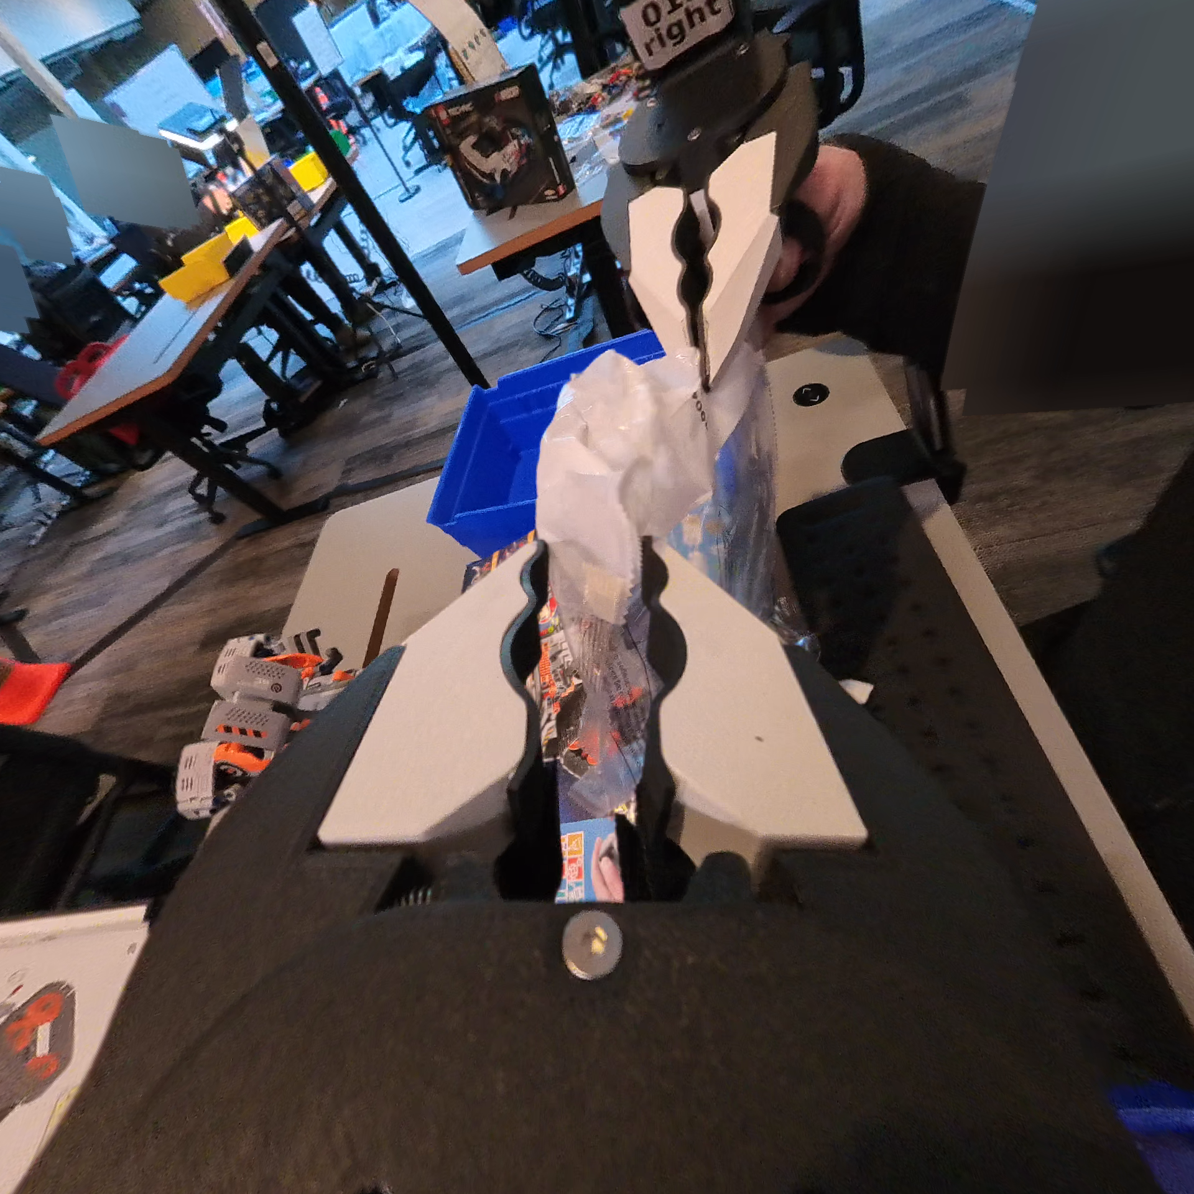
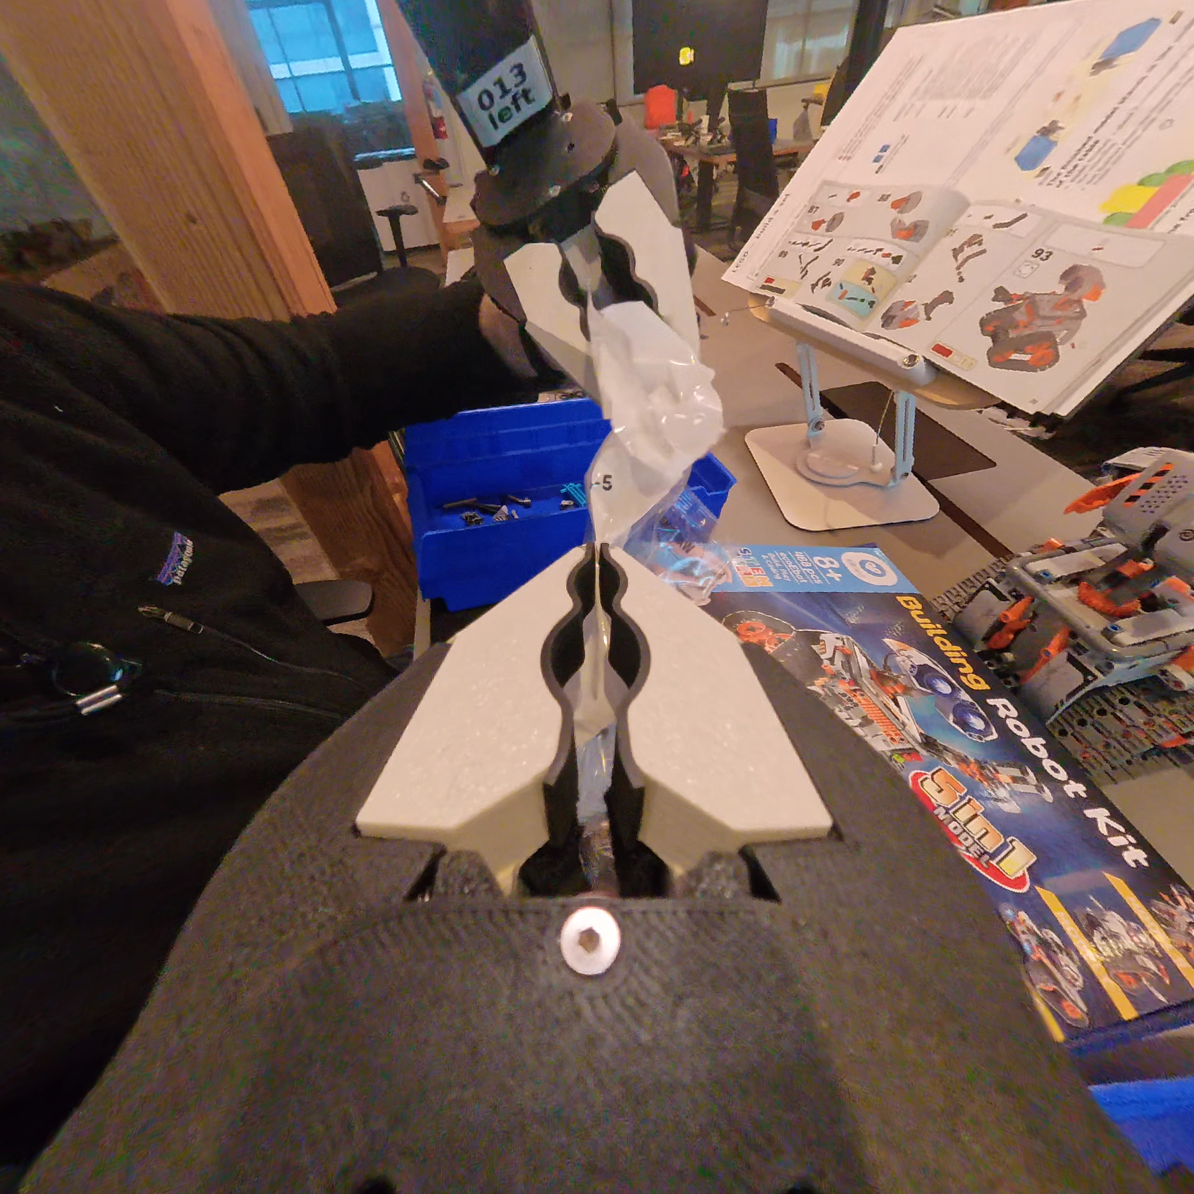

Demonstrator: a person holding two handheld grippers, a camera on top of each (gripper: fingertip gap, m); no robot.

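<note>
Both tongs were clamped on the same thing: a crumpled clear plastic bag, thin and part frosted white, stretched in the air between them over the pale grey tabletop.

The right gripper had its pale wedge fingers drawn almost together, with only the thin film pinched at the tips. The bag ran away from those tips toward twelve o'clock in the right wrist view, up to the left gripper, whose jaws stood a little apart with the other end of the bag bunched between them. So the bag's long axis lay straight along the line from one pair of tongs to the other, and neither was nearer to it; each had an end.

In the left wrist view the left gripper showed the bag wadded between its fingers, which were narrow but not closed up, and the right gripper came down from one o'clock to nip the far corner.

Under the bag sat an open blue plastic bin with a few small dark parts in it. At three o'clock from the right gripper lay a flat printed blue cardboard box, beyond it a grey and orange brick-built vehicle, and at two o'clock an open instruction booklet on a white stand.
</note>
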